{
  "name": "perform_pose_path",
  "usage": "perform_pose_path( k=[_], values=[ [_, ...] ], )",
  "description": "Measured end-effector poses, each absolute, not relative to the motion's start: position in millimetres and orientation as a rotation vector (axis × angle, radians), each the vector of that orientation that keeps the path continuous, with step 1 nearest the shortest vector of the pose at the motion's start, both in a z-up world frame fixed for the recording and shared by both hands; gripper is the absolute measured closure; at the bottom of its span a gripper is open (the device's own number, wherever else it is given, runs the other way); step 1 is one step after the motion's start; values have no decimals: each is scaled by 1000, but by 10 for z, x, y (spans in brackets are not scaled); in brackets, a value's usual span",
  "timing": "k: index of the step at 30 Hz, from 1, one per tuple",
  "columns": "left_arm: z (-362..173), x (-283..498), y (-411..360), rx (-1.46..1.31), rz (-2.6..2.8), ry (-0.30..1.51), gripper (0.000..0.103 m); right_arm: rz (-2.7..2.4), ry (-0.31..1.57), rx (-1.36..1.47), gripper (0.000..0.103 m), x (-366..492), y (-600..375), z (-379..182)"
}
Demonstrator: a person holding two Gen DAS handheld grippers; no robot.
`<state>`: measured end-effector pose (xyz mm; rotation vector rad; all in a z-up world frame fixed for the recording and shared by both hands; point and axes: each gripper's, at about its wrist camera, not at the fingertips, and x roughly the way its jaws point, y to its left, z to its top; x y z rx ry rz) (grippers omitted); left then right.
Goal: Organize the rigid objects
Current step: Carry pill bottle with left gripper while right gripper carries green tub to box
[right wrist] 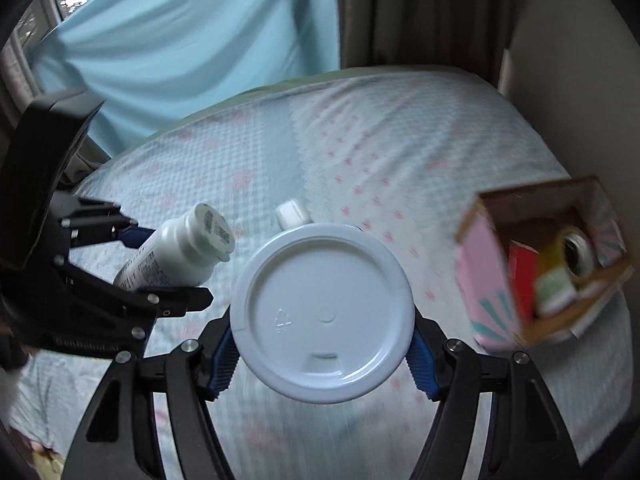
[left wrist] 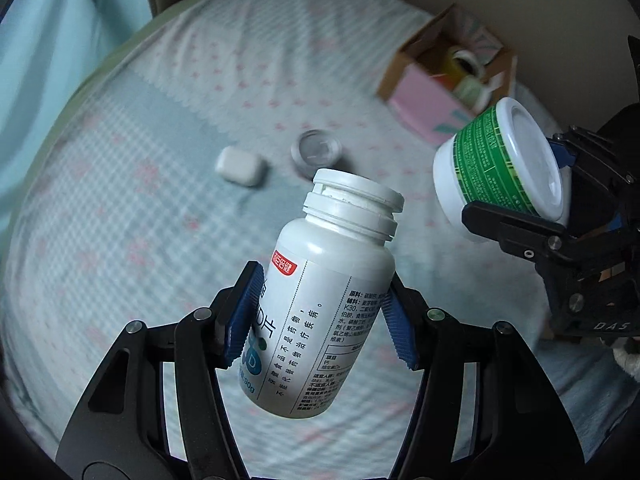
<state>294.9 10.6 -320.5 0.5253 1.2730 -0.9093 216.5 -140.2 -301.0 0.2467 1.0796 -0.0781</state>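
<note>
Left wrist view first: my left gripper [left wrist: 320, 320] has its blue pads [left wrist: 244, 316] pinched on the body of a white bottle [left wrist: 324, 304], which hangs above the bed with its cap tilted away from me. To its right my right gripper [left wrist: 516, 184] grips a tub [left wrist: 496, 160], white with a green label, also in the air. Below them on the bedspread [left wrist: 120, 220] lie a small white case [left wrist: 240, 166] and, just beside it, a clear round jar [left wrist: 316, 150], apart from each other. Further right an open cardboard box [left wrist: 444, 80] with pink sides holds a few containers; its contents are blurred.

Over to the right wrist view: my right gripper [right wrist: 324, 350] squeezes the tub [right wrist: 322, 312] from both sides, its white lid facing the lens. The case [right wrist: 292, 212] peeks out just above the lid. The left gripper [right wrist: 160, 264] holds the bottle [right wrist: 180, 252] to the left. The box [right wrist: 492, 276] sits tilted at the right. The bedspread [right wrist: 400, 140] is pale checked cloth with pink marks. Beyond the bed hang a light blue curtain [right wrist: 180, 32] and a darker drape [right wrist: 420, 12], with a plain wall [right wrist: 560, 60] at right.
</note>
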Motion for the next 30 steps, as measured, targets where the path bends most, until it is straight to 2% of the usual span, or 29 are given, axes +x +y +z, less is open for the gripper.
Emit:
perform_pose_path(
  k=[7, 15, 24, 30],
  values=[
    [-2886, 2444, -134, 407, -941, 1235, 50, -114, 1112, 296, 37, 1489, -1700, -2605],
    [-2594, 2142, -494, 315, -868, 1195, 50, -172, 1089, 380, 37, 1087, -2513, -2332],
    [-2426, 2183, -1378, 226, -737, 1179, 50, -120, 1059, 347, 37, 1160, -3770, -2191],
    [-2503, 2365, -2182, 172, -693, 1206, 50, -108, 1063, 320, 37, 1400, -4594, -2278]
  ],
)
